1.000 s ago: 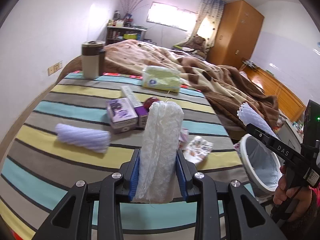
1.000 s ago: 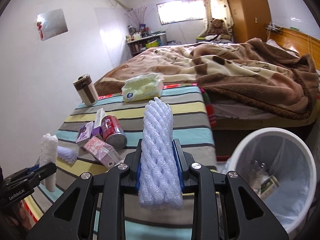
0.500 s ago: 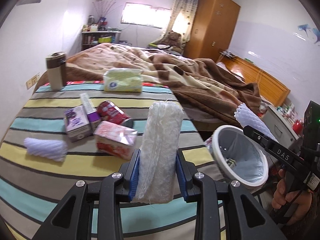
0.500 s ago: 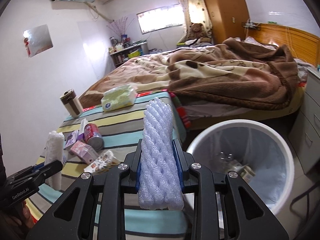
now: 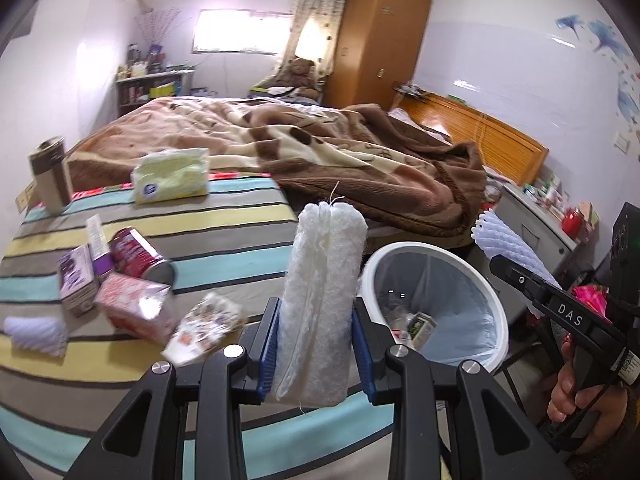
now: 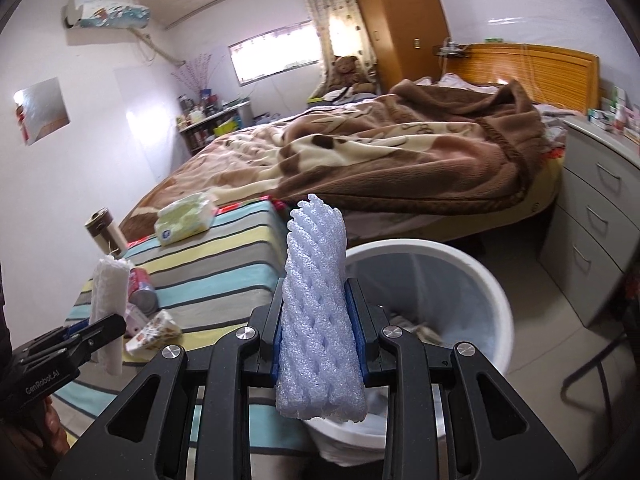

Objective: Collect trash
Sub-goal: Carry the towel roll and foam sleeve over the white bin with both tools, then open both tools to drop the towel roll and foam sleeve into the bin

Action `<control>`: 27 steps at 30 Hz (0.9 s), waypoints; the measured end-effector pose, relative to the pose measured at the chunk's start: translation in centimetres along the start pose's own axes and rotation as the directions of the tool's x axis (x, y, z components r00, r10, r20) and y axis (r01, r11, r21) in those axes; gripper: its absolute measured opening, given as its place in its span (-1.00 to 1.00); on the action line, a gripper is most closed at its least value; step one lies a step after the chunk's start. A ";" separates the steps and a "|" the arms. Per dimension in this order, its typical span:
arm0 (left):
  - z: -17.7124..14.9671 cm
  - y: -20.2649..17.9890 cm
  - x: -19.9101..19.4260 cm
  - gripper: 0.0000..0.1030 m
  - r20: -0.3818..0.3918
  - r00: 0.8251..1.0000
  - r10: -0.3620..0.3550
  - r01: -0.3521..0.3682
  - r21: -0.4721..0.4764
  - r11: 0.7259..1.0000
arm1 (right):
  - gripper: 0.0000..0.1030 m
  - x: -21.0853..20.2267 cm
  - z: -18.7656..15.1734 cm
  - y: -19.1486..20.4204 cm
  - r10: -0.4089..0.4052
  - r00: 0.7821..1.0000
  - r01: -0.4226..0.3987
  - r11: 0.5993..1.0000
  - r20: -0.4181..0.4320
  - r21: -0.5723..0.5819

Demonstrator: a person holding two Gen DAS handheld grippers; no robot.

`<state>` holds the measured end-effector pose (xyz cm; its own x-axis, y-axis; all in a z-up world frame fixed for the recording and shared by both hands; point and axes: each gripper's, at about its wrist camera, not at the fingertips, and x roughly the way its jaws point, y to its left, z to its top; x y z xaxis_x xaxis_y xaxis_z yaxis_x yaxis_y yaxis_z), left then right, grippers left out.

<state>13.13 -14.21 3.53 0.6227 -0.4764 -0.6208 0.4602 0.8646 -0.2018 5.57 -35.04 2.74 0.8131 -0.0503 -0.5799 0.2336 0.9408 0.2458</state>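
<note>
Both jaws pinch foam rolls; striped tabletop (image 5: pixel 248 216) littered, white bin (image 6: pixel 492 296) beside it, bed (image 6: pixel 400 152) behind

Both grippers are pointing forward and downward, the left gripper (image 5: pixel 316 350) and the right gripper (image 6: pixel 318 338) each clamping their jaws on something held upright.

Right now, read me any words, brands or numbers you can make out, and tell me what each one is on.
"DAS": on the right gripper, side of a finger.
"GenRobot.AI": on the left gripper, side of the body.
Print on the tissue pack, red can, cartons and wrapper: too blurred to read.
</note>
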 end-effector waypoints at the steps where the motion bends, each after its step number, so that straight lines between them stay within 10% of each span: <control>1: 0.1 -0.6 0.3 -0.34 -0.003 1.000 -0.007 0.007 0.011 1.000 | -0.47 -0.1 0.0 -0.4 -0.009 1.000 0.009 1.000 0.003 0.006; 27: 0.3 -9.8 8.2 -0.34 -0.129 0.986 -0.105 0.123 0.140 0.983 | -0.46 1.6 -1.4 -6.3 -0.094 0.992 0.101 0.992 -0.089 0.082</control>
<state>13.94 -26.61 0.70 0.4838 -0.5398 -0.6888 0.6171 0.7685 -0.1688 4.60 -40.58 -0.81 0.7369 -0.1082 -0.6673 0.3573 0.9003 0.2486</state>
